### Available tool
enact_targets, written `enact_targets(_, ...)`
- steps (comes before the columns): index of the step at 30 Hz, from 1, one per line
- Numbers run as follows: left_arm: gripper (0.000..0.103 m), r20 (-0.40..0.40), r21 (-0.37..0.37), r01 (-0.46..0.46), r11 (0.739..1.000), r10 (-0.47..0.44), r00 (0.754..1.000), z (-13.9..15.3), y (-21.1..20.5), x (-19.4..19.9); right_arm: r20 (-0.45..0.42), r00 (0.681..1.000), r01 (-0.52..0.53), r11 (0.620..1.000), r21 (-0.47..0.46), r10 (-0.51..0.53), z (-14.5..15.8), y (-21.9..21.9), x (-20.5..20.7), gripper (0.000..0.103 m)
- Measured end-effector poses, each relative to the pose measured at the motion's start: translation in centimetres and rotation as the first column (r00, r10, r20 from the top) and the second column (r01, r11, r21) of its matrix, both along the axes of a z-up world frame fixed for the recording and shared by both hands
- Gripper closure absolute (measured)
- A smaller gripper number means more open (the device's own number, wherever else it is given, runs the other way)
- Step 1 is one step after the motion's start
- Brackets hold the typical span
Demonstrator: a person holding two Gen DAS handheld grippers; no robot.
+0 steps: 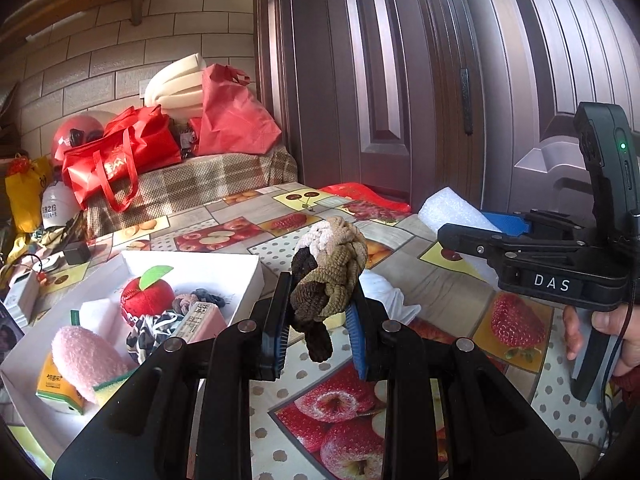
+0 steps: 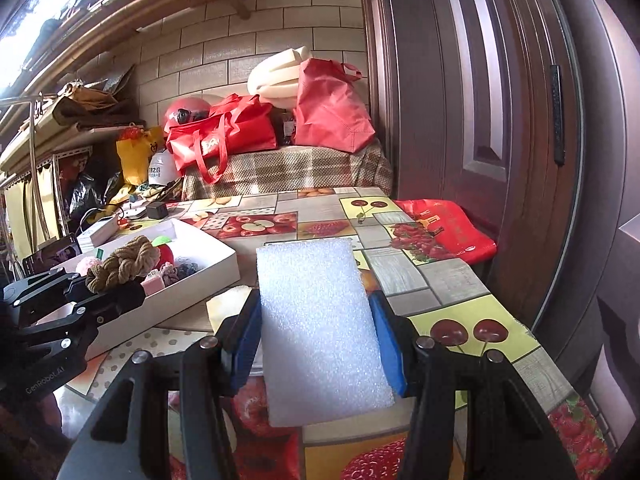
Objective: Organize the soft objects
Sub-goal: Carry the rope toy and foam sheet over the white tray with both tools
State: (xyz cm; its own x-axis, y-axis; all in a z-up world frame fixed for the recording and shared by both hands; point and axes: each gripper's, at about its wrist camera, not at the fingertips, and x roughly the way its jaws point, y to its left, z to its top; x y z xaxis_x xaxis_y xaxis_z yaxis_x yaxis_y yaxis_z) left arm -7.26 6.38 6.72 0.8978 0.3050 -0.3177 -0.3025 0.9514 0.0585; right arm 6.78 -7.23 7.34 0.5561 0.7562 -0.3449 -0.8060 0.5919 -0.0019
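A white shallow box (image 1: 240, 268) stands on the worktop (image 1: 440, 292), which is covered with a fruit-patterned cloth. In the box lie several soft things: a red plush apple (image 1: 146, 294) with a green leaf, a fluffy pink plush piece (image 1: 86, 360), a white sponge block (image 1: 98, 314), a black-and-white patterned cloth (image 1: 154, 330), a pink small pack (image 1: 200, 322), some hair ties (image 1: 200, 298) and a yellow-green scouring sponge (image 1: 114, 386). A small yellow carton (image 1: 56, 390) is in the near corner of the box.

The left gripper (image 1: 320, 316) is to the right of the box, above the worktop. Its jaws are pinching a braided scrunchie (image 1: 330, 276) in brown, olive and cream, and one dark end hangs down between them. In the right wrist view this scrunchie (image 2: 124, 264) appears in front of the box (image 2: 208, 276).

The right gripper (image 2: 316, 340) holds a white foam sheet (image 2: 320, 332); the jaws press on its two long edges, and the sheet is raised above the worktop (image 2: 440, 280), to the right of the box. A hand (image 1: 600, 332) grips the handle of this tool.

Behind the worktop, red bags (image 1: 120, 156) lie on a checked covering.
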Motion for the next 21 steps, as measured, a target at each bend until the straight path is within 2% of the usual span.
enact_targets(8,0.079,0.01,-0.014,-0.006,1.0,0.006,1.0,0.1,0.4,-0.5,0.002,1.0,-0.026,0.999,0.023,0.026,0.0,0.6,-1.3,0.05)
enact_targets(21,0.079,0.03,-0.051,-0.055,0.997,0.057,0.998,0.0,1.5,-3.6,0.0,0.999,-0.05,0.998,0.039,0.05,0.0,0.9,-2.2,0.05)
